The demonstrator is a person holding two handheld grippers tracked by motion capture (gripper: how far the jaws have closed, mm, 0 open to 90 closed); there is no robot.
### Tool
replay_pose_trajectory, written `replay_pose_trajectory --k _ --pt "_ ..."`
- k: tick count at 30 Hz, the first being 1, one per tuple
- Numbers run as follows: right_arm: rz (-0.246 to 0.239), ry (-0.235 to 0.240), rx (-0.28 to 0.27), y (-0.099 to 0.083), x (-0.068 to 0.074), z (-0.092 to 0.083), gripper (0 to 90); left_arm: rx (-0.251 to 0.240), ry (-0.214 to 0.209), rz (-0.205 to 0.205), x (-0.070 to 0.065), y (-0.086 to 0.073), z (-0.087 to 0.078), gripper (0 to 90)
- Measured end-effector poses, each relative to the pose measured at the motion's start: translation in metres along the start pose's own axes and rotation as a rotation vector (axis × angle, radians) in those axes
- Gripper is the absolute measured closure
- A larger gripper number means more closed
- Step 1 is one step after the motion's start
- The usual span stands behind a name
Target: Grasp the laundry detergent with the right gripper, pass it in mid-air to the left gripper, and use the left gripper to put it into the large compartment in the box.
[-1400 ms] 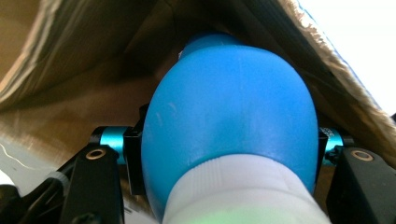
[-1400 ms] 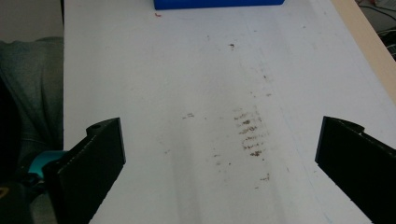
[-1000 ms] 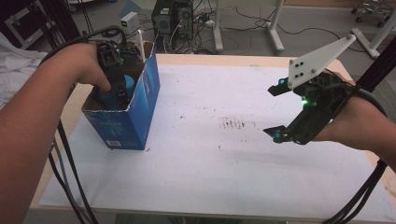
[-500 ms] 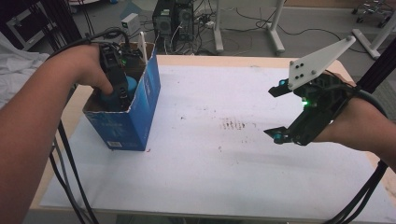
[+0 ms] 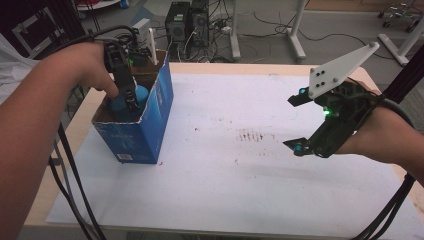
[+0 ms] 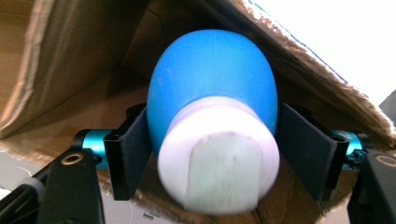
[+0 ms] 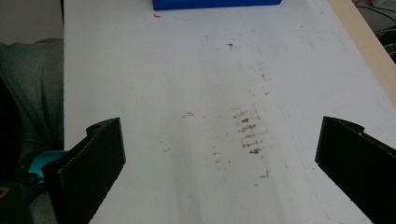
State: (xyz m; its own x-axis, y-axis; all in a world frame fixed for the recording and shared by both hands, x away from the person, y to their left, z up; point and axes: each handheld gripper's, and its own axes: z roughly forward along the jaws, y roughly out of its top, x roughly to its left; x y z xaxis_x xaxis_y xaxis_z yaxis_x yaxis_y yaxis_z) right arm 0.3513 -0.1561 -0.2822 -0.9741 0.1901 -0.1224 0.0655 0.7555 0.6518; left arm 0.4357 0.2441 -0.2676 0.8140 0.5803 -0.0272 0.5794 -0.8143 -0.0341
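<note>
**Left hand-held gripper easing off the blue bottle in the box**

My left hand-held gripper reaches into the blue cardboard box; its jaws have just been opening, the blue bottle between them, pads barely beside it. My right hand-held gripper hovers spread wide over the stained surface.

At the left of the high view, a blue cardboard box with a brown inside holds a blue object with a white end; the white tabletop carries brown smudges at centre.
</note>
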Motion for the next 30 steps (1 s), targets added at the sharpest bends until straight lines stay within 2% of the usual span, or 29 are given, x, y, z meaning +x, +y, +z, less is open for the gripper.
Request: replay_pose_trajectory --k 9,15,21,23,24,30 --pt "-0.001 -0.004 0.011 0.000 -0.003 -0.005 0.7 -0.001 0.035 -0.004 -0.005 -0.003 -0.020 20.7" --pt "-0.006 0.003 0.029 0.002 -0.005 -0.008 0.6 -0.006 0.052 0.013 -0.013 -0.002 -0.038 17.9" --pt "-0.015 0.009 0.051 0.005 -0.010 -0.014 0.6 -0.025 0.055 0.061 -0.027 0.002 -0.056 13.7" --pt "-0.016 0.017 0.076 0.007 -0.012 -0.017 0.6 -0.031 0.051 0.097 -0.035 0.007 -0.064 13.7" --pt "-0.016 0.017 0.076 0.007 -0.012 -0.017 0.6 -0.031 0.051 0.097 -0.035 0.007 -0.064 13.7" --pt "-0.048 0.058 0.143 0.011 -0.018 -0.021 0.6 -0.048 0.027 0.169 -0.052 0.019 -0.073 10.8"
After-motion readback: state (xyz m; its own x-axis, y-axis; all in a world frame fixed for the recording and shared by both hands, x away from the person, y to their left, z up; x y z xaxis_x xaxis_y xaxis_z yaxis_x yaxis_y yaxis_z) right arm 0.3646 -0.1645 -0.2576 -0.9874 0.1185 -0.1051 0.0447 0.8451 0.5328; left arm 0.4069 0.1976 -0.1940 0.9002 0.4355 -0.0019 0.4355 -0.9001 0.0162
